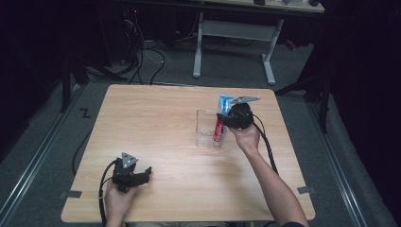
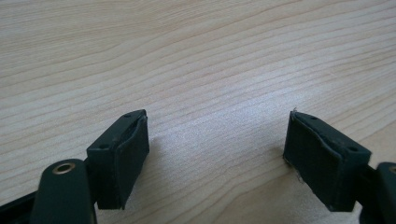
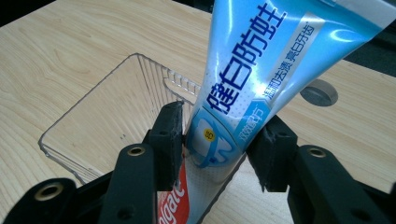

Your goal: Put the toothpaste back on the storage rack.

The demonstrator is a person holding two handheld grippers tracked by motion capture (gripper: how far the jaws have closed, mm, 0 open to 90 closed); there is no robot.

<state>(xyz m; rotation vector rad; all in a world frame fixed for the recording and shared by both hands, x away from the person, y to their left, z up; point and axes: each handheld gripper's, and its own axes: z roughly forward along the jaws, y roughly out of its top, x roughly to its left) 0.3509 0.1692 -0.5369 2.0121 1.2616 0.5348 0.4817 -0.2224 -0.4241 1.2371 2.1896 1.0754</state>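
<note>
Right gripper [image 3: 217,149] fingers clamp toothpaste tube [image 3: 243,79]; left gripper [image 2: 217,154] fingers gape empty.

Around the work: table, floor and background furniture

A pale wooden table [image 1: 165,123] lies under the left gripper [image 1: 143,176] and the right gripper [image 1: 223,121], its grain running across just beneath the left one's jaws. A round grey cap [image 3: 319,92] sits in the tabletop beyond the right gripper's jaws, off to their right. A grey carpeted floor [image 1: 47,142] surrounds the table. Far beyond the right gripper stands a desk with white legs [image 1: 236,30]; far beyond the left gripper, black cables [image 1: 142,52] lie loose on the floor. A small black zigzag mark [image 1: 85,112] shows on the floor, out to the left gripper's left.
</note>
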